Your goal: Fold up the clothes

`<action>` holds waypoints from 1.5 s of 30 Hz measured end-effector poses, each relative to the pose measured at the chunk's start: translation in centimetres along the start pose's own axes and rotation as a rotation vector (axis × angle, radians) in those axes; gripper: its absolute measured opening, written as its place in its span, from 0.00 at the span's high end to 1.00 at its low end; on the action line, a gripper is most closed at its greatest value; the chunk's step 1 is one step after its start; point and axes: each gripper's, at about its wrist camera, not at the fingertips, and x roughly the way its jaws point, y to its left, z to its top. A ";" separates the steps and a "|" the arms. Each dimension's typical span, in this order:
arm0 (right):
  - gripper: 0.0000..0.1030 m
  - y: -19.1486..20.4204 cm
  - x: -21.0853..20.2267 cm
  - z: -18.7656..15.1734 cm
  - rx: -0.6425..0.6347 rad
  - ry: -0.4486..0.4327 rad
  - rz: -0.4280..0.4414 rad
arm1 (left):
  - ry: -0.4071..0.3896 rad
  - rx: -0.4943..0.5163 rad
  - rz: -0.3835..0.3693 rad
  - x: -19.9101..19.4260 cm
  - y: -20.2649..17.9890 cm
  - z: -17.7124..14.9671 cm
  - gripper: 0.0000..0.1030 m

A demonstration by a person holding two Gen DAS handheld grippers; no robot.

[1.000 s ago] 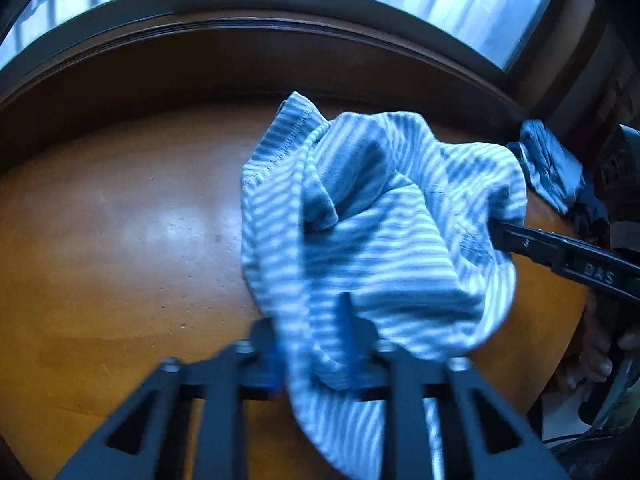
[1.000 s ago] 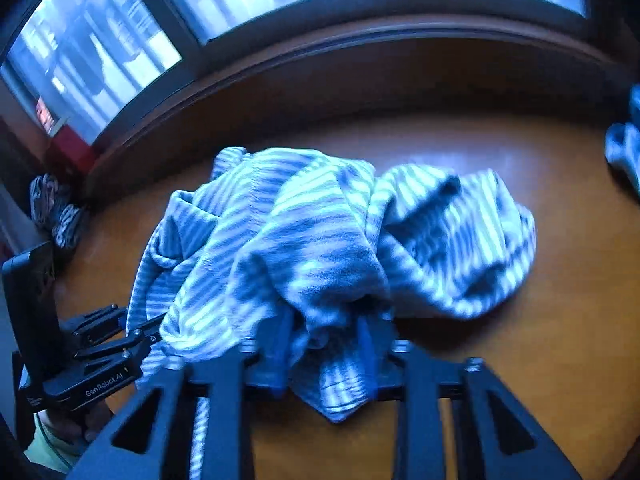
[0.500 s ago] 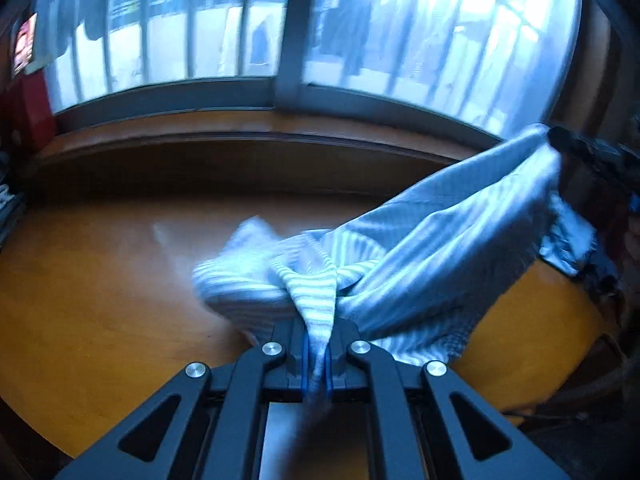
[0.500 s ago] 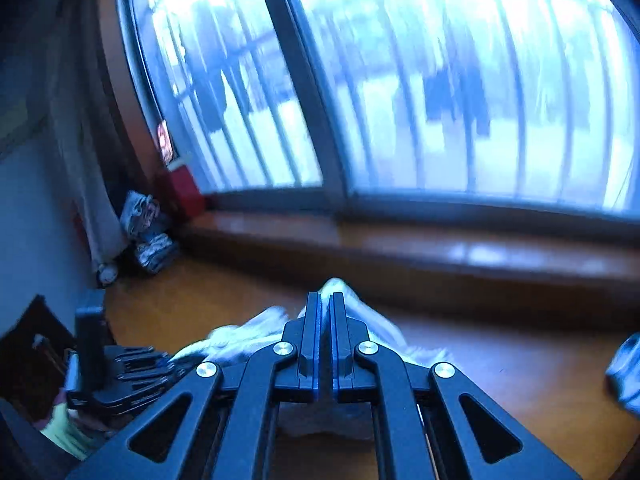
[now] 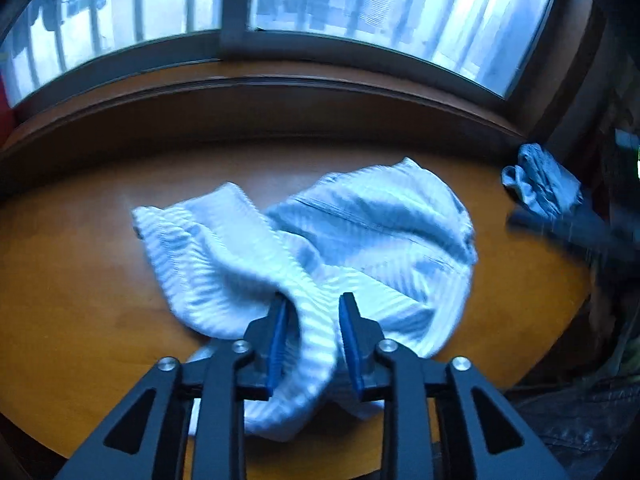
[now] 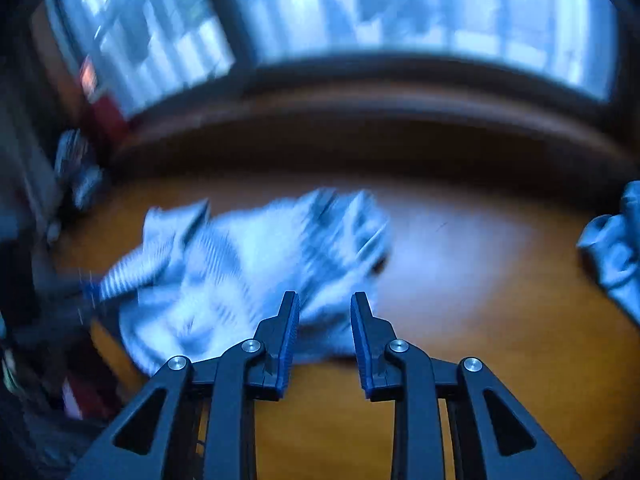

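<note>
Dropped from both tools since half a second ago, the striped garment (image 5: 304,248) now lies crumpled on the wooden desk (image 5: 80,288).
Left tool (image 5: 311,312) stands parted, a fold of the cloth loose between its blue pads (image 5: 276,340); right tool (image 6: 325,312) is parted with nothing between its pads. A second blue-grey cloth (image 5: 540,186) sits at the desk's far right edge, below the window (image 5: 360,12). No writing is legible.

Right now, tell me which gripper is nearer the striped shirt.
Left. The left gripper has its open jaws around a fold of the striped shirt; the right gripper, also open, sits at its near edge, jaws empty.
</note>
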 end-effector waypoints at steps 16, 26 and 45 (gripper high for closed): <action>0.46 10.9 7.3 -5.0 -0.607 0.105 0.070 | 0.017 -0.187 0.168 -1.8 4.5 -5.1 0.64; 0.88 10.6 7.6 -4.2 -0.560 0.071 0.043 | -0.010 -0.252 0.156 -2.0 5.4 -4.3 0.64; 0.77 -6.3 -3.5 -3.8 -0.055 0.001 -0.418 | 0.075 -0.126 0.052 3.7 -0.5 -2.7 0.64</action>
